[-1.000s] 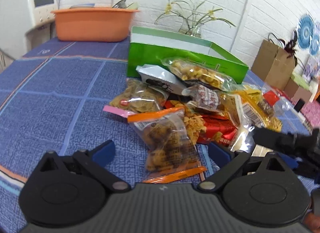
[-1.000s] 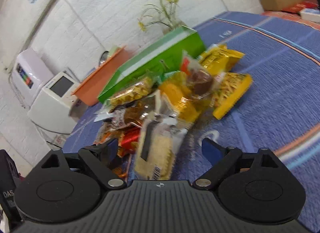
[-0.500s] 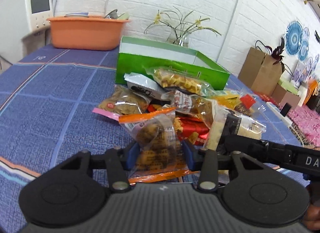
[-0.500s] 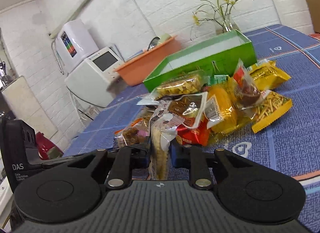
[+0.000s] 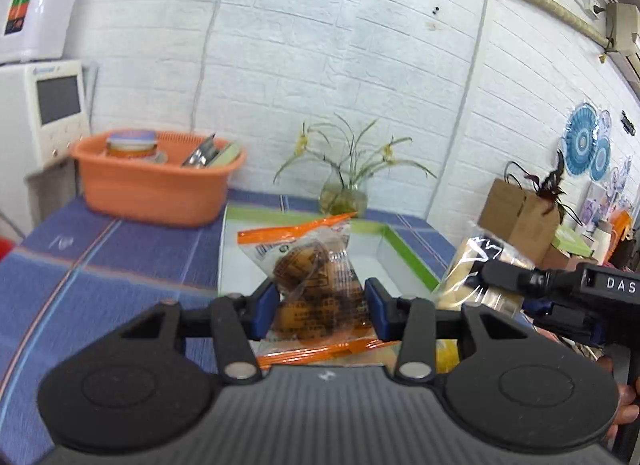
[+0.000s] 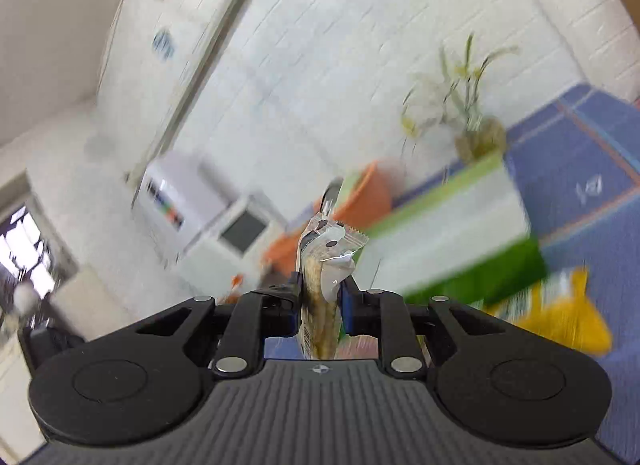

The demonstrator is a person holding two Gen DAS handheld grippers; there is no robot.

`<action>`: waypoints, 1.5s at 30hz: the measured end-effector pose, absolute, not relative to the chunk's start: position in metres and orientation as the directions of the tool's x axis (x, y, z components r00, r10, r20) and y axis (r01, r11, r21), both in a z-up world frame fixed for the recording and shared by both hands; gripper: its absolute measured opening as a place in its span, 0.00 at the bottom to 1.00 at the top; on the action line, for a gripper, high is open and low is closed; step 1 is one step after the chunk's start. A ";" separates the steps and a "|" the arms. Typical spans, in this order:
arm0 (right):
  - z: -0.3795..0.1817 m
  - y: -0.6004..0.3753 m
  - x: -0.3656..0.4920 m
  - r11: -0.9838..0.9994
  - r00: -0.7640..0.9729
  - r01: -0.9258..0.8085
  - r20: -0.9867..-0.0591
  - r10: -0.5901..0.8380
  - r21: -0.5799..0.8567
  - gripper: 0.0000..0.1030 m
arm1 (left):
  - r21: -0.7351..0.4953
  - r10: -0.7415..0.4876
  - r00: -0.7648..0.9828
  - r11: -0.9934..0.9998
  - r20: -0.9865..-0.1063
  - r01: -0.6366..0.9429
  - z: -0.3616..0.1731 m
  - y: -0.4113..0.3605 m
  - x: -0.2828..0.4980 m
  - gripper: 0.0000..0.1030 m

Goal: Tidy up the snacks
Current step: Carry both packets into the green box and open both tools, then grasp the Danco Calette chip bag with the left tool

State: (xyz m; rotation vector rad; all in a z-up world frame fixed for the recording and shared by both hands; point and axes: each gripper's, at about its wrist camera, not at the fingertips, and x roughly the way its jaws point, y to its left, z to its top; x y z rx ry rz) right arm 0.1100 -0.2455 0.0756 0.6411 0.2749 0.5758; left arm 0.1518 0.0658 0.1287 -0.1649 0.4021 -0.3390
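Note:
My left gripper (image 5: 320,307) is shut on a clear snack bag with orange edges (image 5: 316,277), held up in the air in front of the open green box (image 5: 404,255). My right gripper (image 6: 320,307) is shut on a thin clear pack of pale biscuits (image 6: 322,273), also lifted; it shows at the right of the left wrist view (image 5: 476,269). The green box (image 6: 460,241) lies ahead and to the right in the blurred right wrist view. A yellow snack bag (image 6: 568,317) lies on the blue tablecloth (image 6: 600,225) by the box.
An orange basin (image 5: 152,189) with utensils stands at the back left of the table. A vase with a plant (image 5: 344,197) stands behind the box. A white machine (image 5: 44,113) is at the far left. Brown paper bags (image 5: 520,217) stand at the right.
Both grippers closed on their packs and lifted them off the pile. The views have tilted up, so the snack pile has dropped out of sight and the box's white inside shows.

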 end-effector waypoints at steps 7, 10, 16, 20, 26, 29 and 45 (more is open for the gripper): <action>0.062 -0.268 0.203 0.688 0.851 -0.244 -0.189 0.490 0.684 0.34 | -0.229 -0.269 0.864 0.956 -0.426 0.184 0.113 0.036 0.250 0.43; 0.049 -0.272 0.223 0.716 0.848 -0.196 -0.251 0.467 0.670 0.34 | -0.270 -0.257 0.844 0.953 -0.470 0.139 0.088 0.037 0.273 0.43; 0.036 -0.266 0.245 0.760 0.838 -0.206 -0.290 0.463 0.616 0.34 | -0.232 -0.262 0.827 0.959 -0.497 0.164 0.076 0.030 0.298 0.43; 0.034 -0.259 0.256 0.785 0.845 -0.219 -0.290 0.450 0.579 0.74 | -0.193 -0.247 0.829 0.966 -0.501 0.171 0.073 0.024 0.299 0.45; 0.055 -0.255 0.235 0.857 0.900 -0.240 -0.227 0.373 0.456 1.00 | -0.175 -0.224 0.861 0.971 -0.457 0.160 0.086 0.032 0.288 0.54; 0.065 -0.258 0.218 0.846 0.901 -0.263 -0.196 0.388 0.464 1.00 | -0.151 -0.211 0.872 0.976 -0.442 0.159 0.093 0.032 0.281 0.58; 0.034 -0.227 0.172 0.759 0.635 -0.286 -0.478 0.607 0.585 1.00 | -0.074 -0.286 0.841 0.956 -0.459 0.285 0.086 0.045 0.201 0.99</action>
